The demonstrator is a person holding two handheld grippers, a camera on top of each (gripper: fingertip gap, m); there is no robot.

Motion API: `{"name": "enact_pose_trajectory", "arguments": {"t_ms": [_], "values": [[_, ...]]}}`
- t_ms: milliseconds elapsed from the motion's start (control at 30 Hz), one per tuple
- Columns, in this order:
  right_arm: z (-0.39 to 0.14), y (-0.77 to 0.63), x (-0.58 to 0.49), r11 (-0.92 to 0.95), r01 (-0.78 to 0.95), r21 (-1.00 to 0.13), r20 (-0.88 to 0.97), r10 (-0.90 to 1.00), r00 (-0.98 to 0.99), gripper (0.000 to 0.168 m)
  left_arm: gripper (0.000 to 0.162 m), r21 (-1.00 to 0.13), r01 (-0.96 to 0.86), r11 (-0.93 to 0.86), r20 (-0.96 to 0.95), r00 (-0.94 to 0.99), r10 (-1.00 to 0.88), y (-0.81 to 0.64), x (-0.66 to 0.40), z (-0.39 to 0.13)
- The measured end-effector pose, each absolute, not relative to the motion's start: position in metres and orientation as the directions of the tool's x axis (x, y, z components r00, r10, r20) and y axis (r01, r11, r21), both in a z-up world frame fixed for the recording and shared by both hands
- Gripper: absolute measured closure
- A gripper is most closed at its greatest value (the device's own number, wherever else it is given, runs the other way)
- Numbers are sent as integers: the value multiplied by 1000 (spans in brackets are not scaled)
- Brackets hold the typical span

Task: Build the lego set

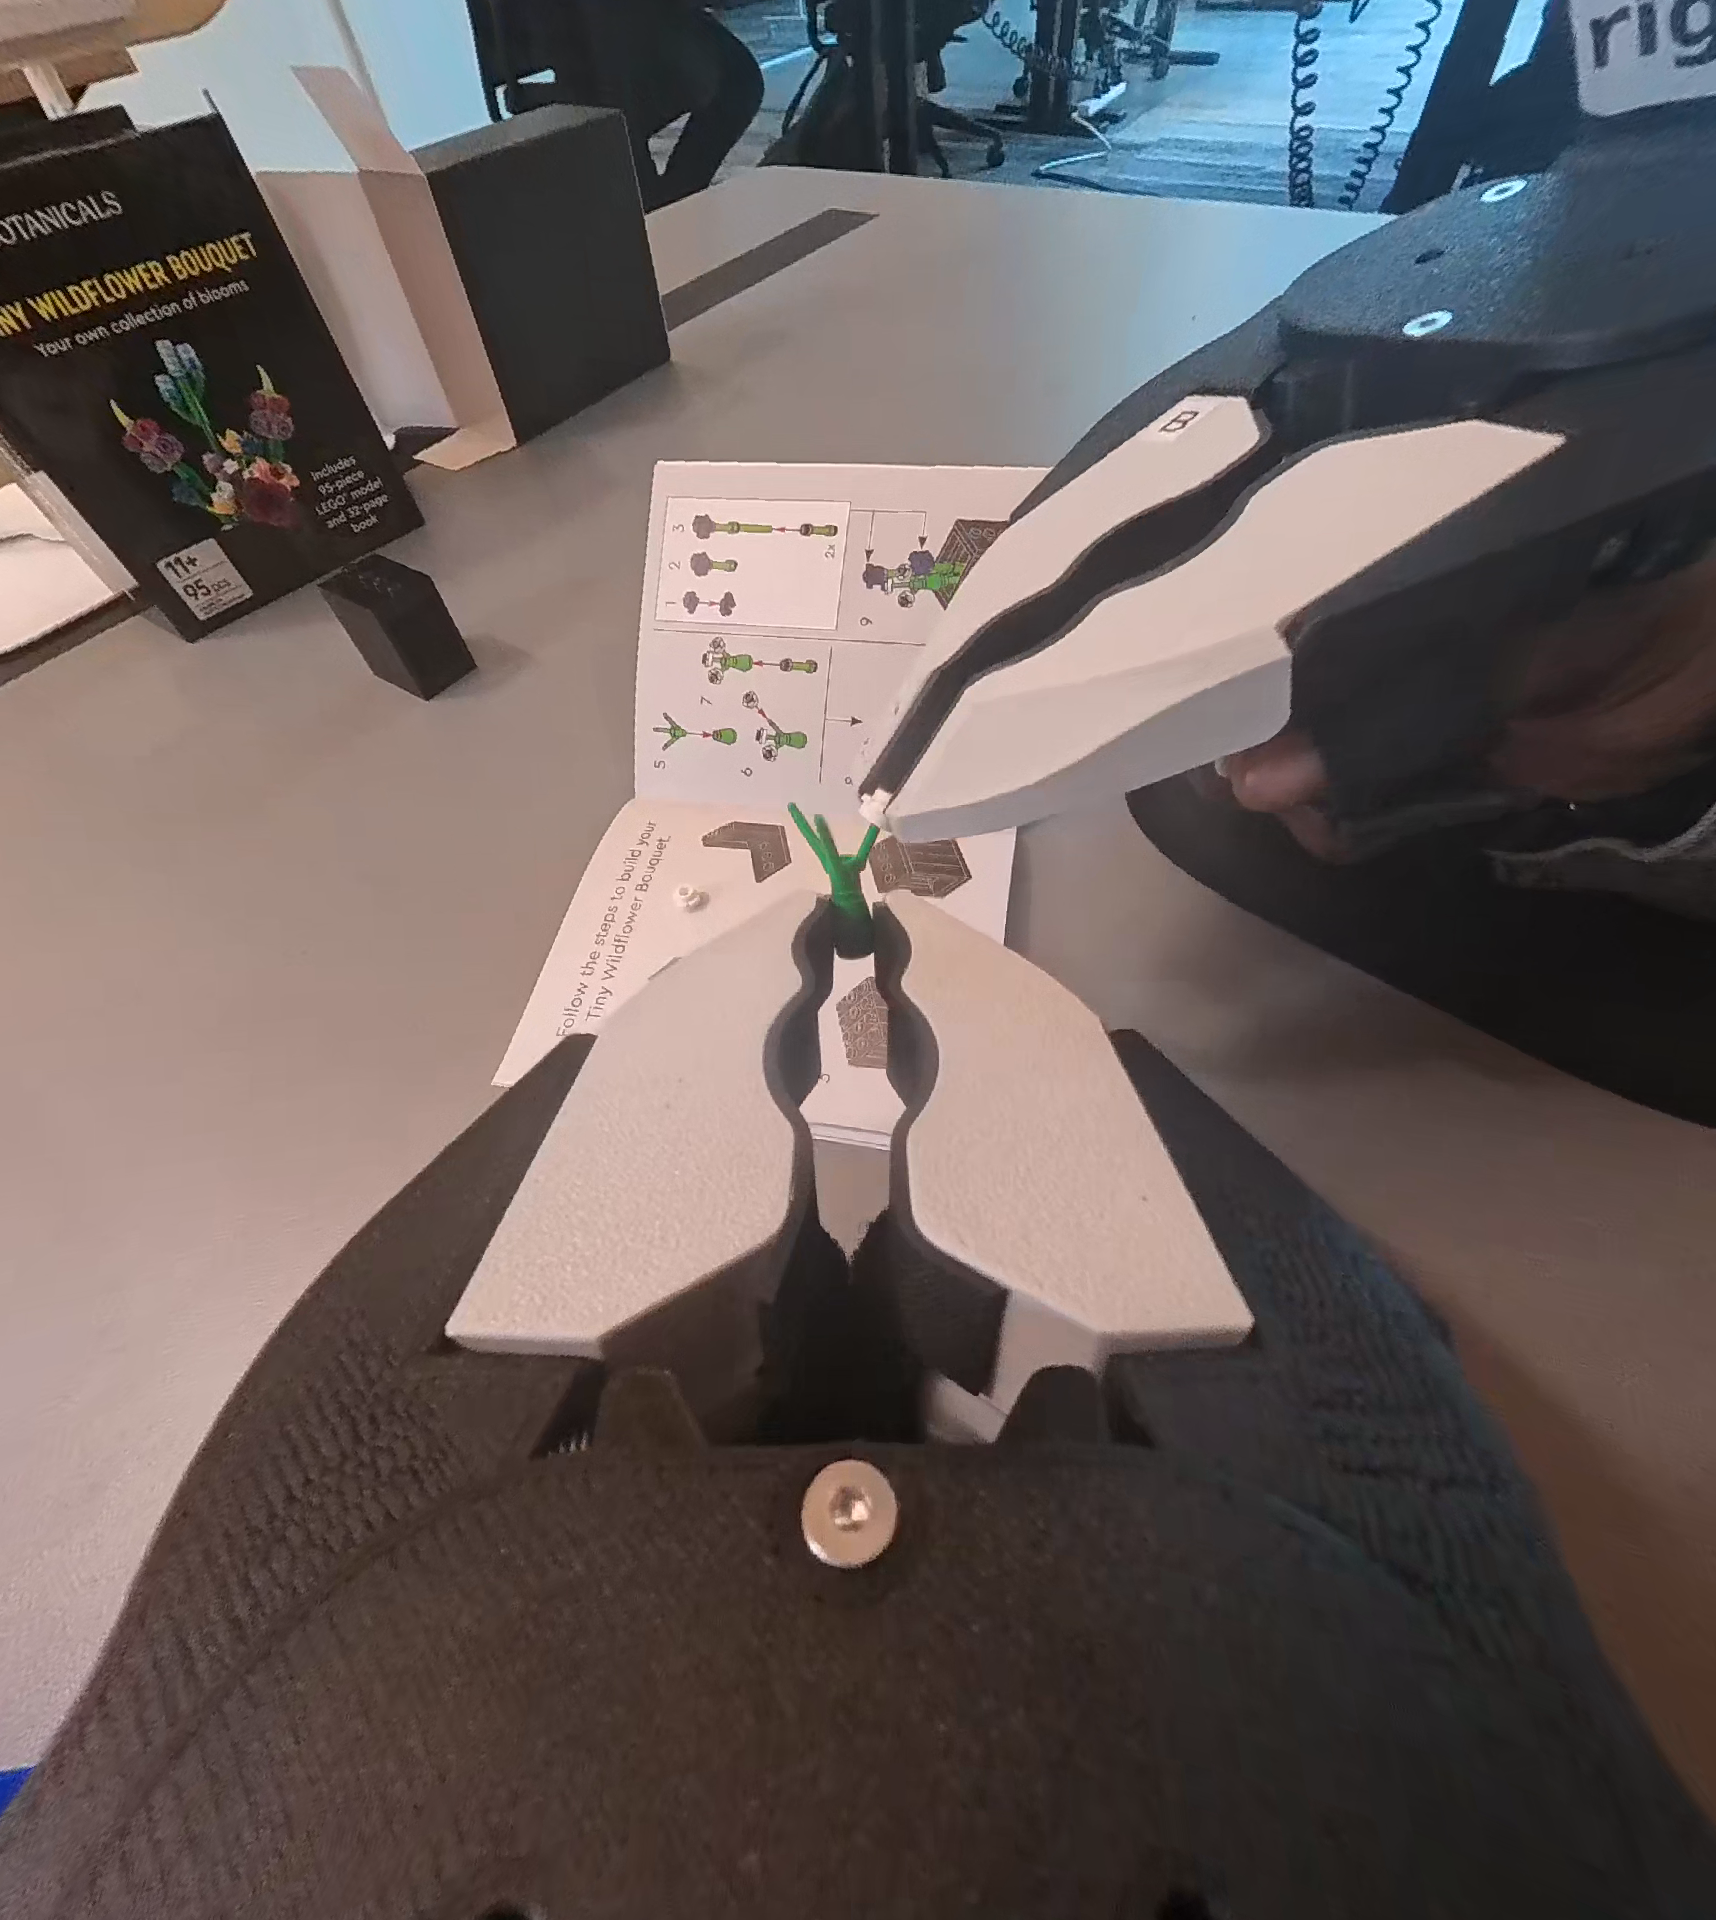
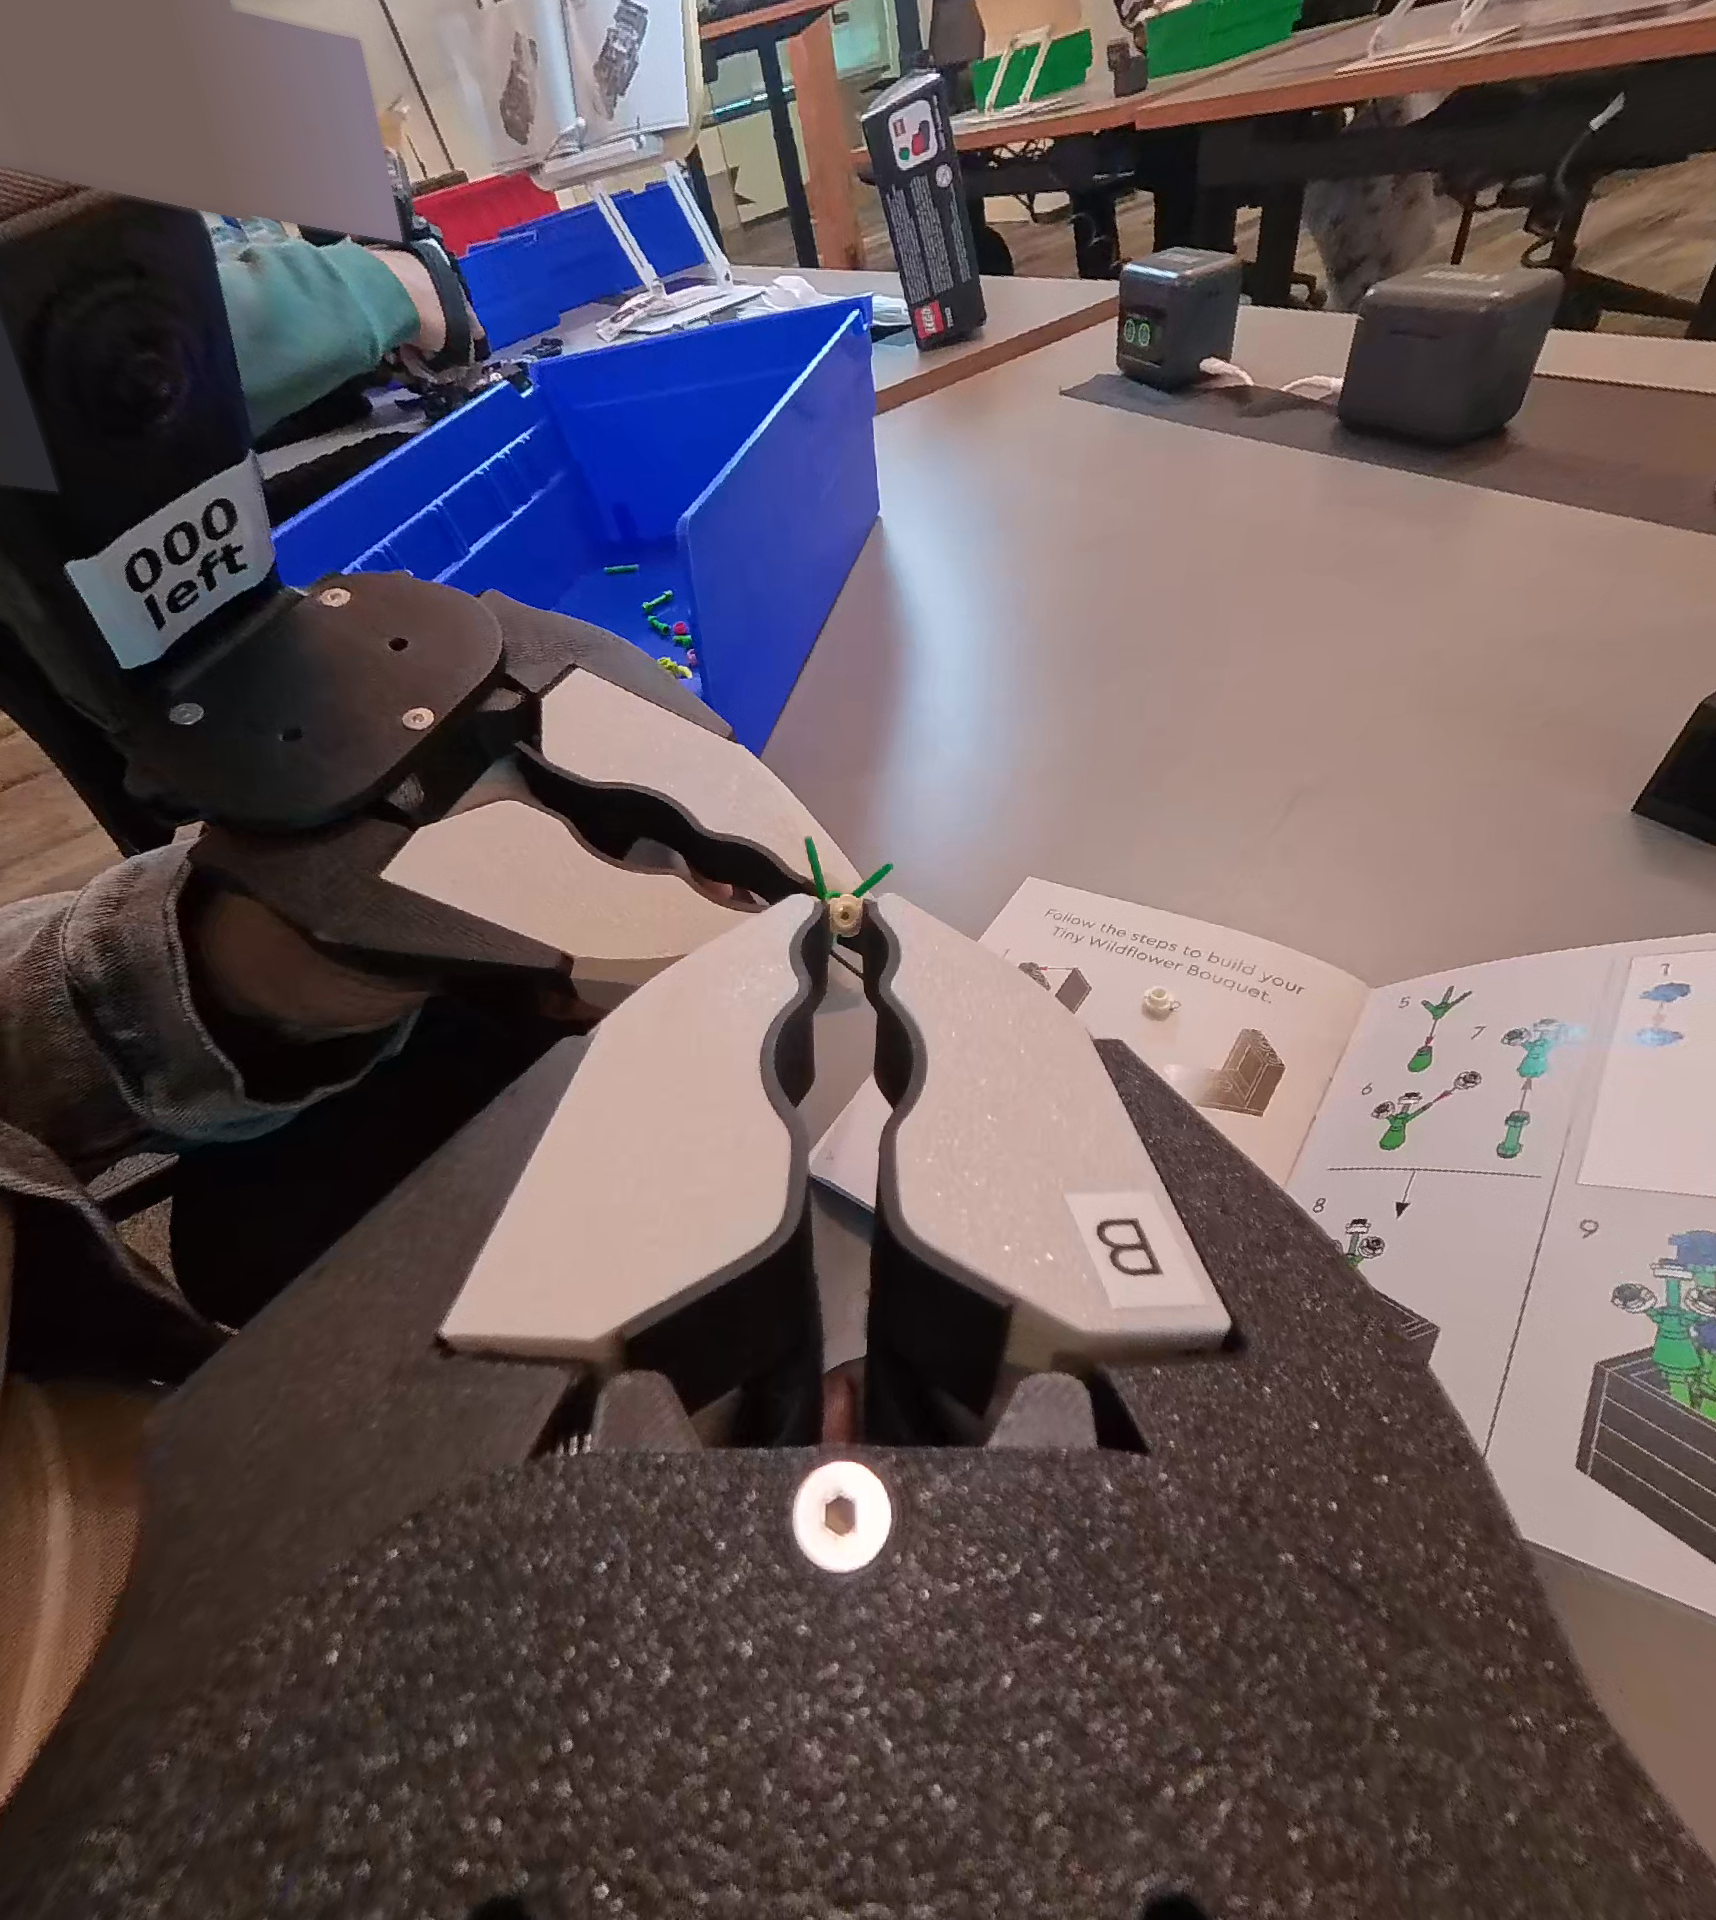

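1. Above an open instruction booklet (image 1: 812,644) on a grey table (image 1: 210,935), the left gripper (image 1: 852,920) is clamped on the base of a green stem piece (image 1: 838,868) with three thin prongs, held upright in the air.

2. The right gripper (image 2: 843,914) is closed on a tiny white stud (image 2: 843,914), its tips meeting one prong of the stem; in the left wrist view the stud (image 1: 875,831) sits right at that prong's end.

3. Handling, as a judgement: both parts look feather-light, hard and smooth plastic. The prongs appear thin and likely to flex or snap under side load, so the thicker base is the sound place to hold the stem. The stud is best pinched across its sides, leaving its hole free to push straight onto the prong. It could easily squirt out.

4. Count: one stem held, three prongs on it. Two white studs are visible, one gripped and one spare stud (image 2: 1158,1001) lying on the booklet page. One blue bin (image 2: 781,540) holds several loose small pieces, too small to number. One set box (image 1: 158,416) stands behind.
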State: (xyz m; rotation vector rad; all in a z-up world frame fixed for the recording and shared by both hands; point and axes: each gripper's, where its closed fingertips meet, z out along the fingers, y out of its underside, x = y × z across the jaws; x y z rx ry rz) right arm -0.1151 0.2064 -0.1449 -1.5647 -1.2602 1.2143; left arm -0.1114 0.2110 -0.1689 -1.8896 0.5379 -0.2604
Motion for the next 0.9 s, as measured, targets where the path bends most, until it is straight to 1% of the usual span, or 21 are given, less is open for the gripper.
{"name": "enact_pose_trajectory", "arguments": {"t_ms": [700, 900], "values": [[-147, 203, -116, -191, 255, -948, -187, 981, 41, 163, 155, -917, -259, -304, -82, 868, -490, 211, -110, -174], [-148, 204, -113, -124, 286, -950, -113, 992, 57, 163, 155, -914, -273, -300, -96, 864, -495, 211, -109, -175]]}}
